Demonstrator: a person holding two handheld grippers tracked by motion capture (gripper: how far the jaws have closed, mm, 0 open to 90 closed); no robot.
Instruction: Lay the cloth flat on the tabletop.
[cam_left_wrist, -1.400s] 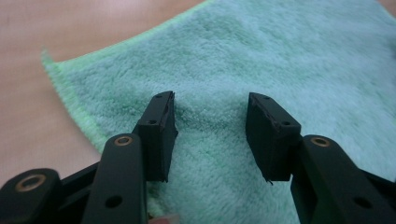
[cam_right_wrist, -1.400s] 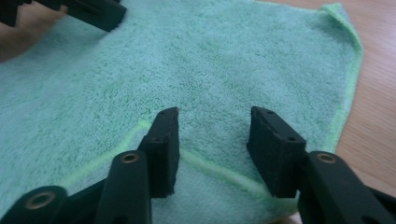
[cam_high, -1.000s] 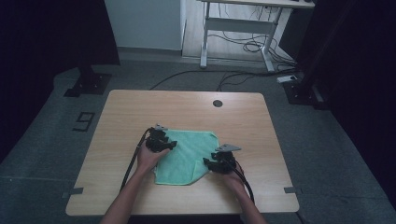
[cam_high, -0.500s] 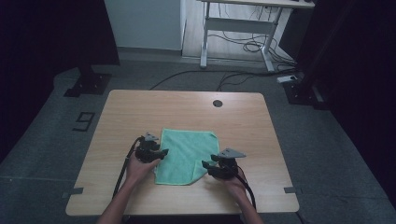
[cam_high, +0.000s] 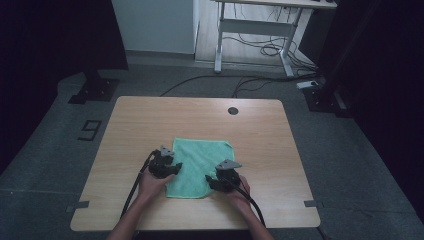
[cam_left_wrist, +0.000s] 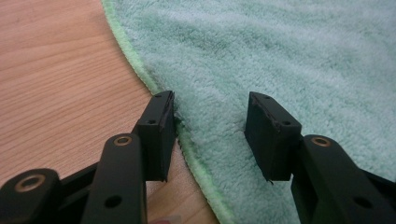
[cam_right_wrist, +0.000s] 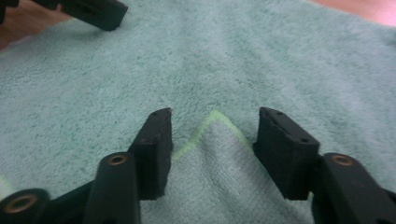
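Both grippers have slid toward the person since the earlier pictures, and the cloth's (cam_high: 200, 162) near right corner, loose and bunched before, now lies folded over onto the cloth.

Nearest the person, the right gripper (cam_high: 214, 181) sits at the cloth's near right edge. In the right gripper view (cam_right_wrist: 212, 123) its jaws stand spread, with the folded-over corner's pale green hem pointing up between them; the pads do not press on it. Those jaws opened a little and have just been closing again, with that corner between them and not pinched.

A little farther off, at the cloth's left edge, the left gripper (cam_high: 172, 167) rests low over the hem. In the left gripper view (cam_left_wrist: 210, 105) its jaws are also spread: one tip sits just at the hem where cloth meets wood, the other over the cloth's nap. The hem runs between them, lying flat, not gripped.

The cloth lies on the near half of the table (cam_high: 150, 120), roughly mid-width, its far edge straight and flat. Beyond the cloth, near the table's far edge, is a dark round hole (cam_high: 232, 110). Past the table, left of it on the floor, is a marking shaped like a 9 (cam_high: 90, 130); farther still stands a desk frame (cam_high: 255, 30) with cables (cam_high: 260, 50) under it.
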